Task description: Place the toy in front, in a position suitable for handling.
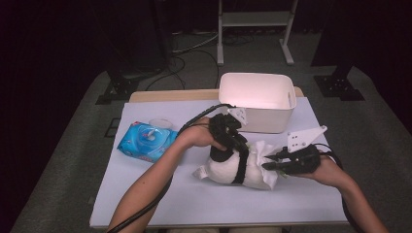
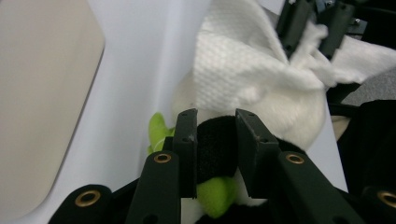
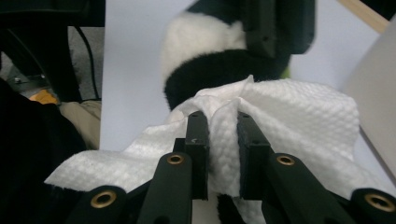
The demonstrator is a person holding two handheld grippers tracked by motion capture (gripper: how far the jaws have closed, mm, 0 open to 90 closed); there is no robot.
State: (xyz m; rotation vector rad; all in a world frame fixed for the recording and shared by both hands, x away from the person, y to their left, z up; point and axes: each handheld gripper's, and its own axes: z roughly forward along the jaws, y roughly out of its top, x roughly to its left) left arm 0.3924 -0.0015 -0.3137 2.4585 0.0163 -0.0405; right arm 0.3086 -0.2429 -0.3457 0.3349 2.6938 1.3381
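We see a plush panda (image 1: 233, 167) lying on its side on the white desk (image 1: 160, 199), near the middle, with a white wet wipe (image 1: 265, 153) draped over its right end. The left claw (image 1: 239, 141) comes down on the toy from above; in the left gripper view its jaws pinch a black plush part of the panda (image 2: 215, 144), with green plush showing just beneath. The right claw (image 1: 272, 165) reaches in from the right, and in the right gripper view its jaws are pressed onto a fold of the wet wipe (image 3: 223, 135), which spreads out to both sides over the black and white fur.

Behind the toy, at the far edge of the desk, stands a white plastic bin (image 1: 257, 99); we see nothing inside the part of its interior that faces us. To the left lies a blue pack of wet wipes (image 1: 145, 141) with its round lid flipped open, well apart from the panda.
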